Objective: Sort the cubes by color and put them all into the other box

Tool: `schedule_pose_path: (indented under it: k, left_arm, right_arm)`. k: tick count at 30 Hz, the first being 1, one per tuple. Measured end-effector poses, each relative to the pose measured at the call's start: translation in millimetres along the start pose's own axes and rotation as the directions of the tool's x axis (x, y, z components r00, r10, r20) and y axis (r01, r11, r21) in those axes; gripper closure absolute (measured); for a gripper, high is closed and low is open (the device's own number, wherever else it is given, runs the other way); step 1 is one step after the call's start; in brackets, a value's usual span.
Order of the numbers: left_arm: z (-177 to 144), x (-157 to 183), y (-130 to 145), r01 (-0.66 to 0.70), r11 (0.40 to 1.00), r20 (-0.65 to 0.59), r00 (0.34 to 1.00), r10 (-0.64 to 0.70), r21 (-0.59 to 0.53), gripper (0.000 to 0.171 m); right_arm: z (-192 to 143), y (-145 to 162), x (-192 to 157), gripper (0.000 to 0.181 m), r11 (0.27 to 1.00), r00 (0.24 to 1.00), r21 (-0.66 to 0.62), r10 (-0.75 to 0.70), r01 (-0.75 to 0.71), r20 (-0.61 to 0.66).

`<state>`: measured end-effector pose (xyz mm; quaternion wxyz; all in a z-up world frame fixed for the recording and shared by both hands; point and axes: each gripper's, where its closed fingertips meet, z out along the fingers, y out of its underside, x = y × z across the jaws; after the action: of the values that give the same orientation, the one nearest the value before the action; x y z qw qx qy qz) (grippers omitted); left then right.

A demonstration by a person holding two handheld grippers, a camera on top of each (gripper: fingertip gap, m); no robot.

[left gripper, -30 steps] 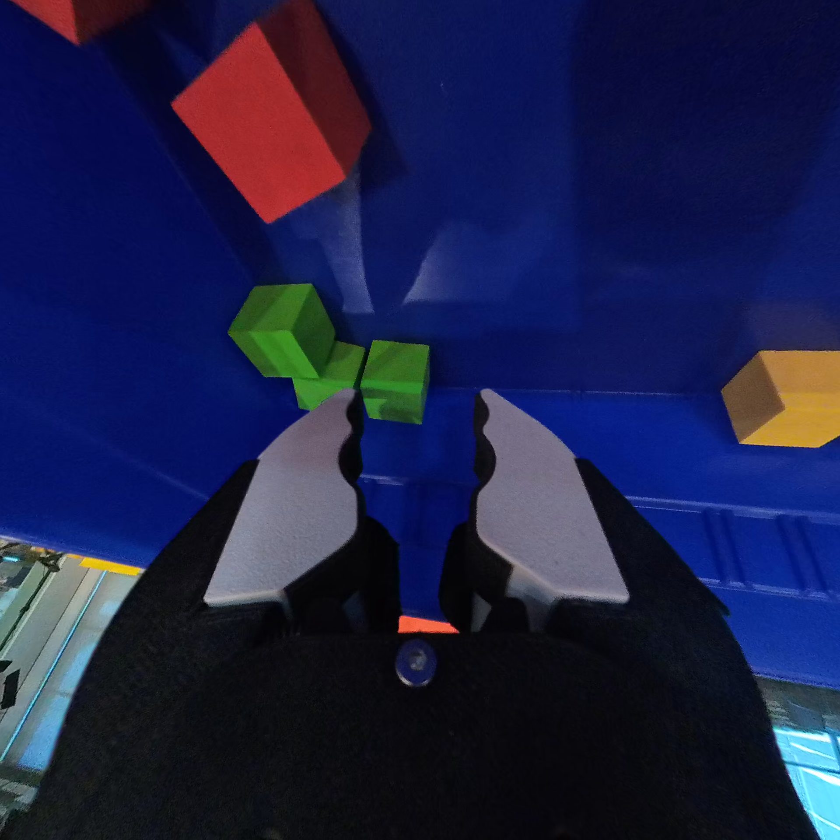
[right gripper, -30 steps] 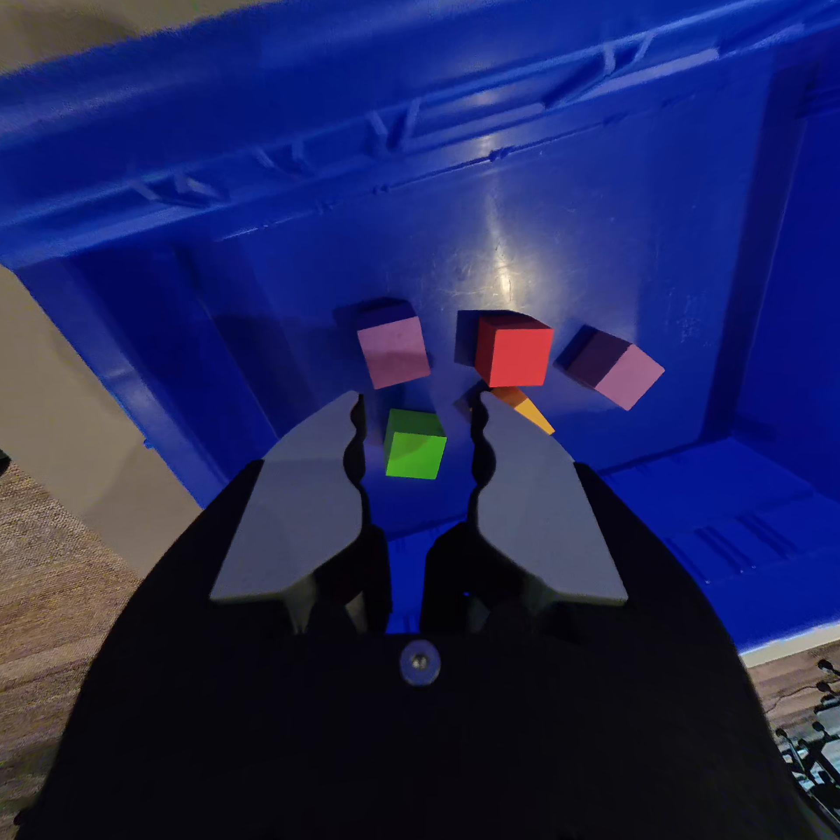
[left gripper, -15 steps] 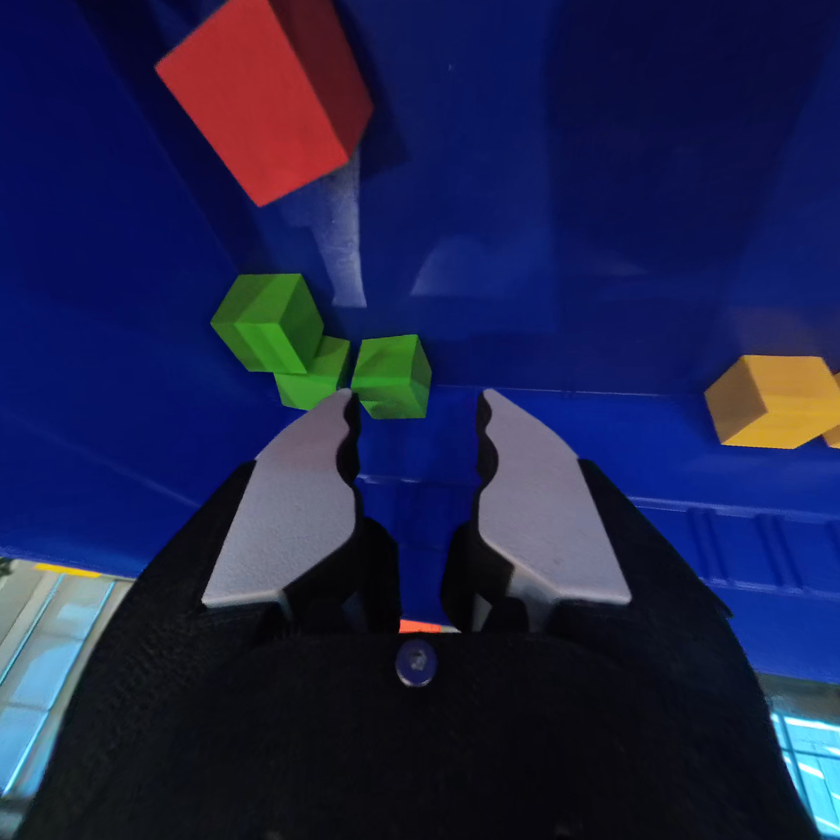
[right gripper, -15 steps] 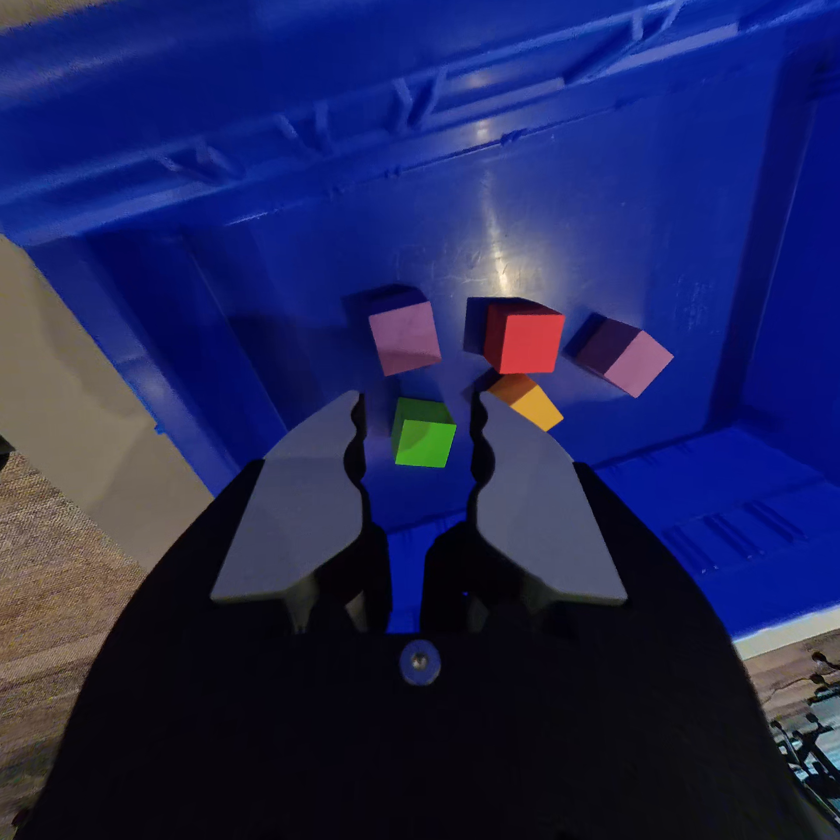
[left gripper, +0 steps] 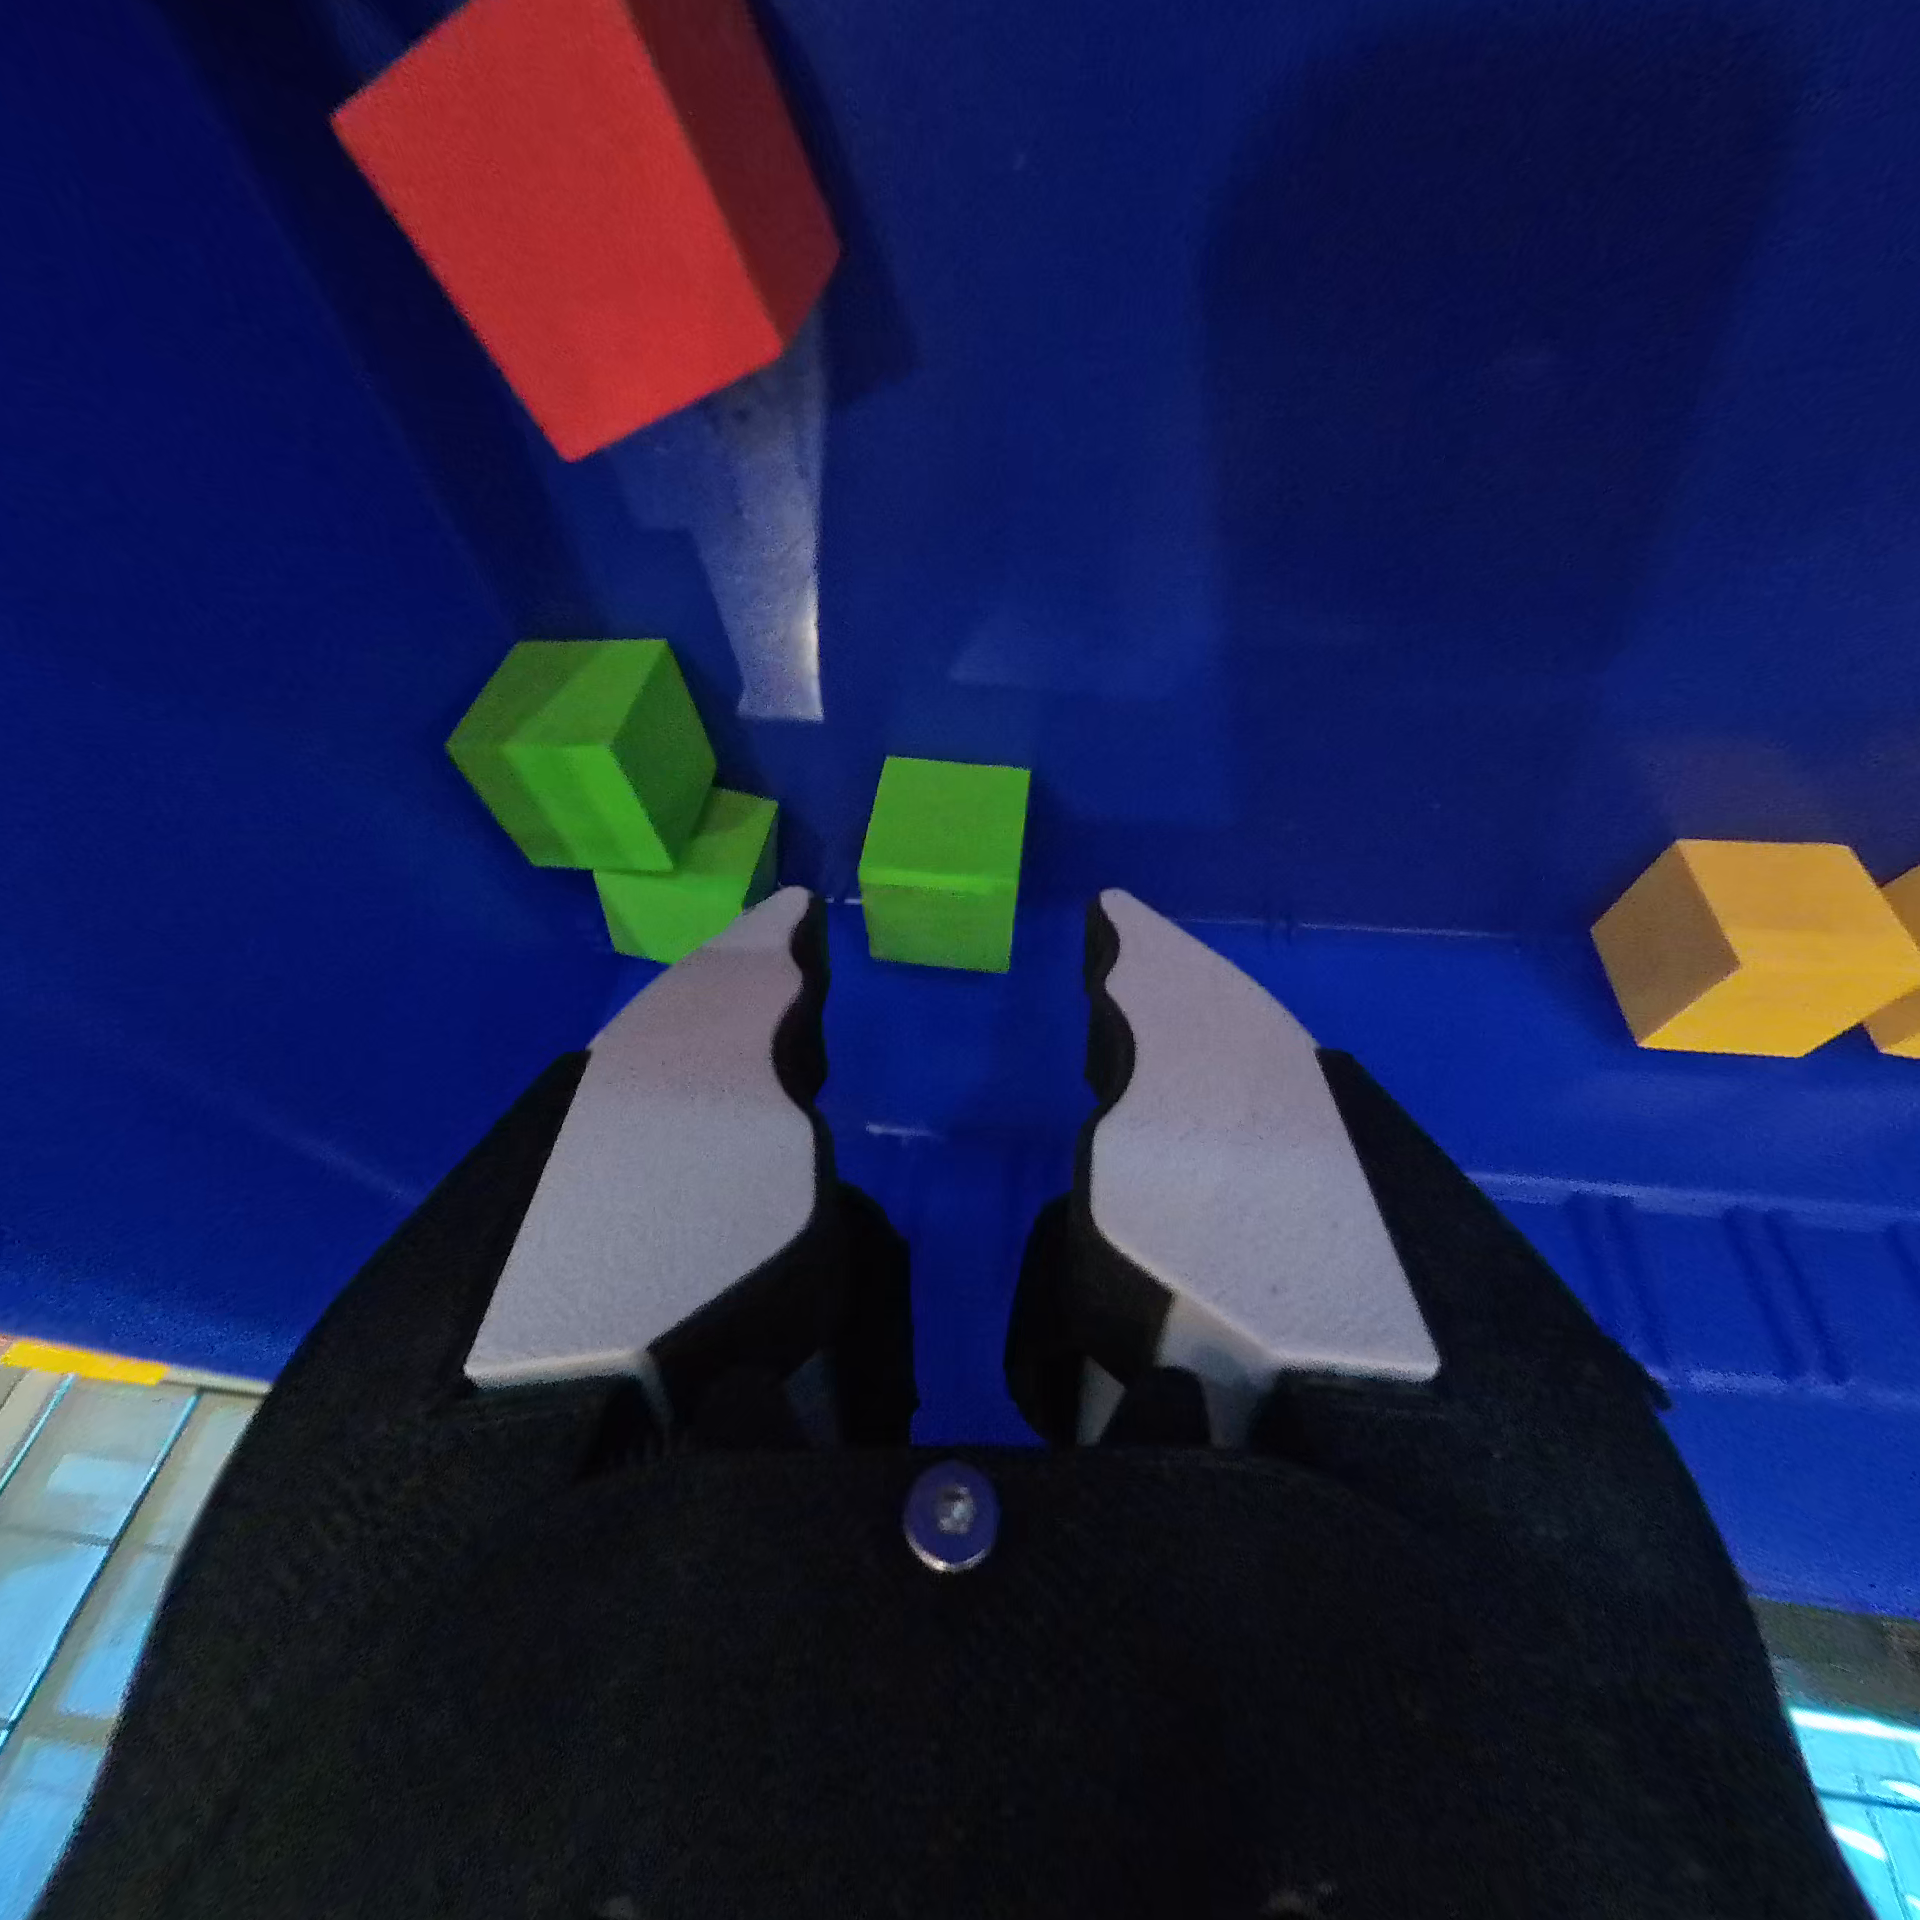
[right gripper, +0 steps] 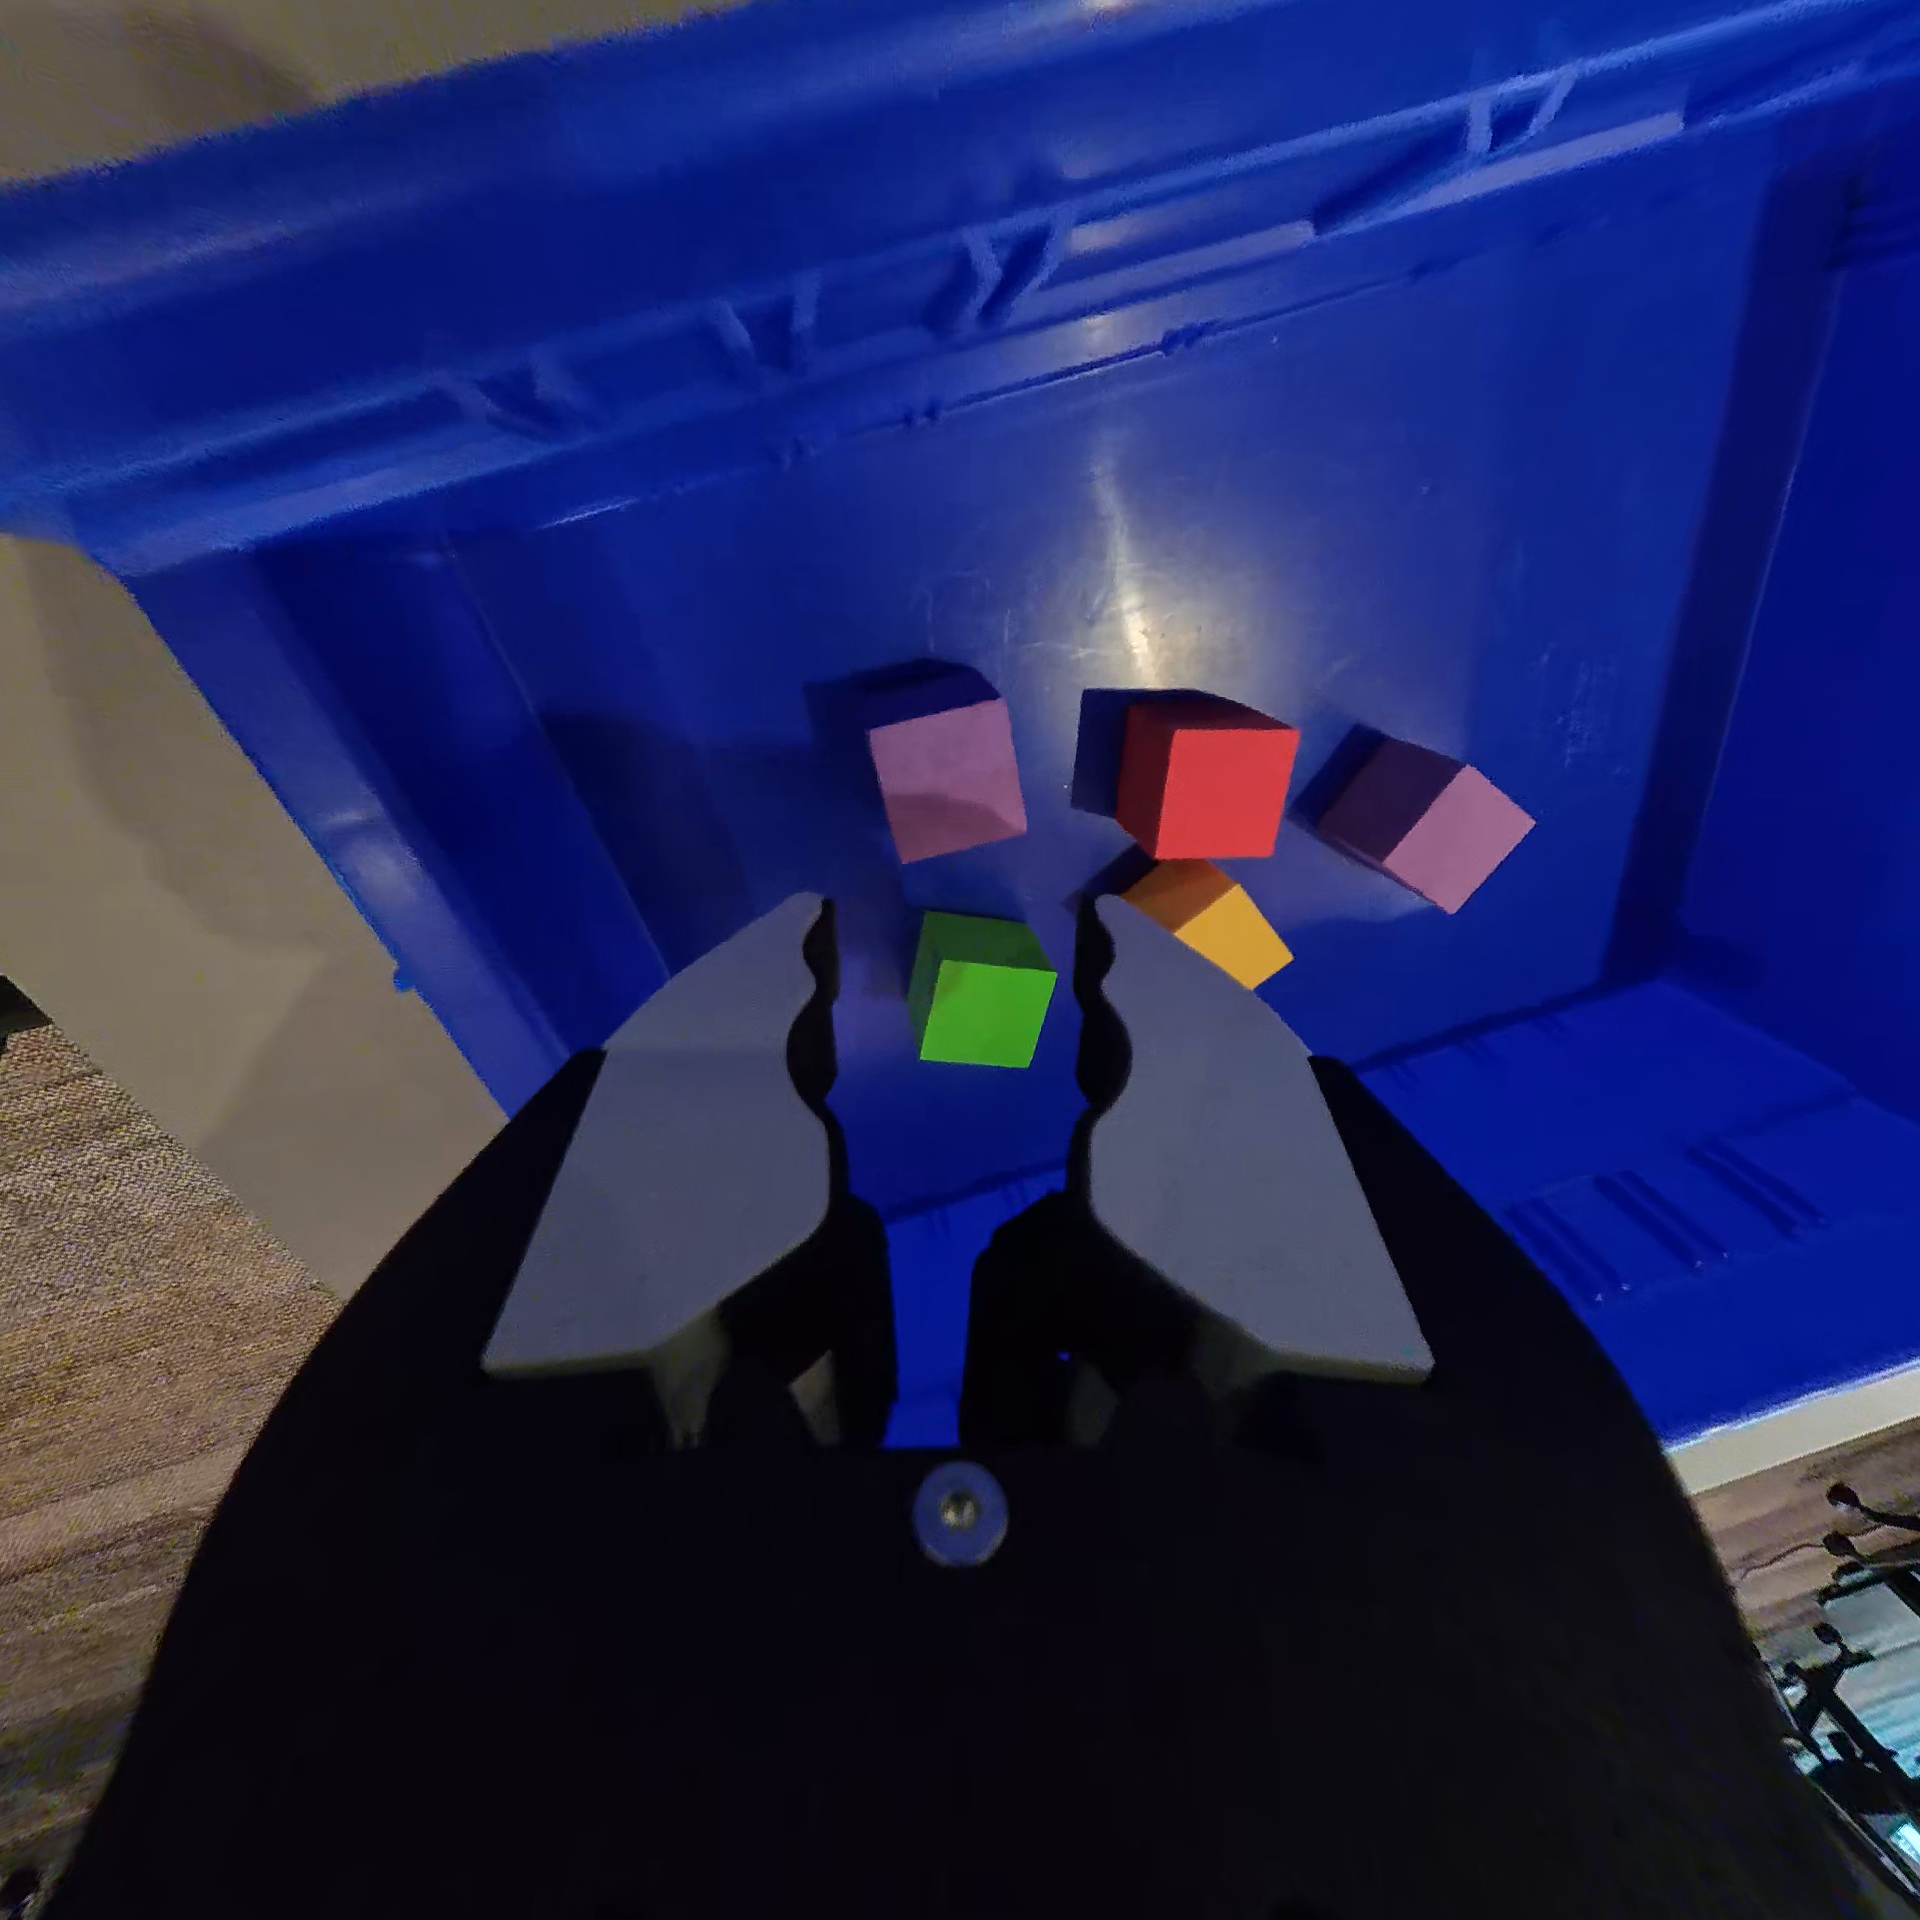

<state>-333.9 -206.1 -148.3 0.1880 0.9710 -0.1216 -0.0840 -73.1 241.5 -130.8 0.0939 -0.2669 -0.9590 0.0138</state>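
**A:** so what was the left gripper (left gripper: 948, 914) up to? any brand or writing to read?

**B:** no writing showed on anything; its jaws were spread with nothing between them, poking into the blue bin (left gripper: 1351, 468); a green cube (left gripper: 940, 862) sat just past the tips at 12 o'clock, squarely face-on, not touching; two more green cubes (left gripper: 587, 753) touched each other at 10 o'clock; a big red block (left gripper: 566, 223) was up at 11, long axis tilted; yellow cubes (left gripper: 1756, 945) at 3 o'clock.

**A:** and the right gripper (right gripper: 954, 920)?

**B:** same, fingers released, empty; a small green cube (right gripper: 982, 992) lay on the bin floor, lined up with the gap; an orange cube (right gripper: 1210, 920) just past the right tip at 1 o'clock, touching the red cube (right gripper: 1210, 779) beyond; a pink cube (right gripper: 945, 774) at 12; a pink-and-purple one (right gripper: 1429, 821) at 2, turned corner-on.
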Motion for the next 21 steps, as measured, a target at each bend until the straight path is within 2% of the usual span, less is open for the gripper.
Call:
schedule_pose_path:
  k: [3,6,9,12,14,15,17,19,21]
  left_arm:
    - [7.8,3.7,-2.0,-0.03,0.999,0.005,1.0,0.03,-0.033,0.126]
    - [9.6,2.6,-0.7,-0.046,0.996,0.024,0.999,0.048,-0.075,0.141]
    - [7.3,9.6,-2.4,-0.01,0.998,-0.025,1.0,0.008,-0.062,0.142]
    - [-8.5,18.9,-15.1,0.091,0.994,-0.084,0.993,-0.086,0.063,0.142]
    - [-34.1,33.6,-34.7,0.186,0.954,-0.179,0.973,-0.146,0.234,0.142]
    - [-53.0,44.8,-47.8,0.227,0.911,-0.247,0.958,-0.145,0.346,0.142]
    - [-99.4,67.9,-73.8,0.285,0.763,-0.346,0.934,-0.085,0.58,0.142]
    - [-155.4,94.4,-95.9,0.341,0.539,-0.423,0.906,0.031,0.77,0.141]
    - [-215.3,121.2,-112.2,0.444,0.277,-0.5,0.847,0.179,0.852,0.142]
  right_arm:
    - [-0.9,3.3,0.3,0.137,1.0,1.0,-0.005,0.005,-0.005,-0.003]
    - [-3.3,3.1,-0.5,0.138,1.0,1.0,0.0,0.005,-0.005,-0.01]
    - [-6.6,1.7,-3.1,0.138,1.0,1.0,0.015,0.008,-0.008,-0.017]
    - [-13.4,-0.9,-7.1,0.139,0.998,0.999,0.058,0.02,-0.018,-0.035]
    - [-22.5,-6.4,-11.9,0.139,0.993,0.998,0.119,0.029,-0.021,-0.06]
    - [-28.5,-11.6,-15.3,0.139,0.986,0.997,0.167,0.029,-0.017,-0.074]
    - [-42.7,-24.1,-22.0,0.138,0.962,0.993,0.274,0.033,0.0,-0.118]
    - [-62.6,-45.4,-29.3,0.137,0.904,0.982,0.425,0.038,0.045,-0.185]
    - [-85.1,-70.5,-41.9,0.133,0.815,0.967,0.569,0.047,0.108,-0.251]
